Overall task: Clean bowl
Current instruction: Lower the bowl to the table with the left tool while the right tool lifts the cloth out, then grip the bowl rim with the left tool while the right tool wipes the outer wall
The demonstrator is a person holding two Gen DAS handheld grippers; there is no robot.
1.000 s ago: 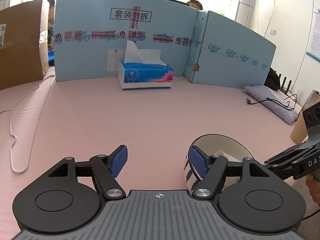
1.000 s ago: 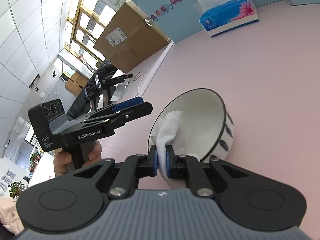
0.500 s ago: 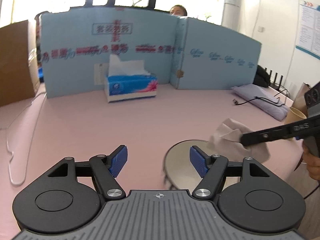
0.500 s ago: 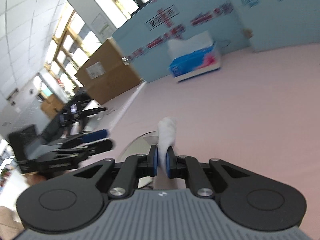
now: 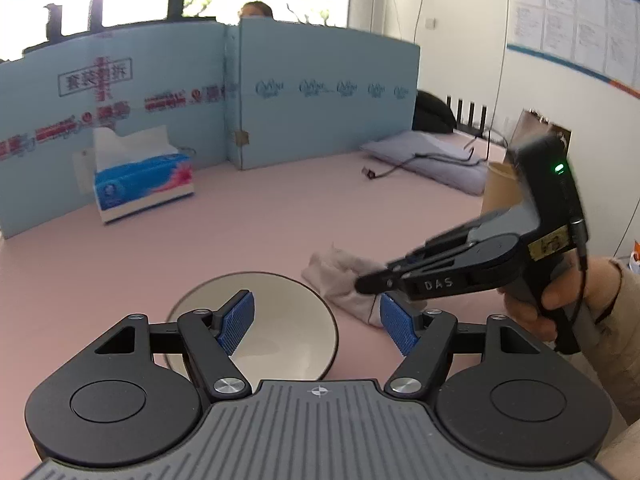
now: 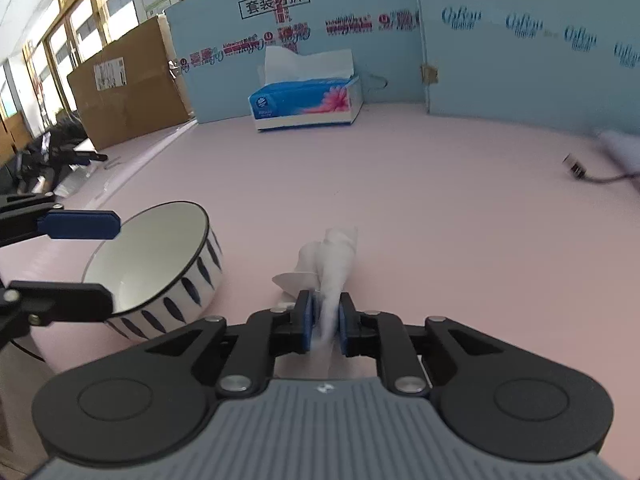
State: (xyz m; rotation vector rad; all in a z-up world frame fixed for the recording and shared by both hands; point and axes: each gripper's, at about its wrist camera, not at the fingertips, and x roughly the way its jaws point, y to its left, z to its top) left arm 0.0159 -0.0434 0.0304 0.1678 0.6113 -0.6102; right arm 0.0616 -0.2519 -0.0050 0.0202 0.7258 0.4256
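While upright on pink table [image 6: 440,220], bowl [image 6: 160,256]: white inside, blue-dashed outside.

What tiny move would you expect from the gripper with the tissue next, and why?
Probably the right gripper opens fully and backs away. Its jaws have just been opening with the tissue between them, lying on the table beside the bowl, whose inside looks clean.

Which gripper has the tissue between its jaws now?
The right gripper: the crumpled tissue sits between its jaws, which have just been opening. The left gripper stands wide by the bowl, holding nothing.
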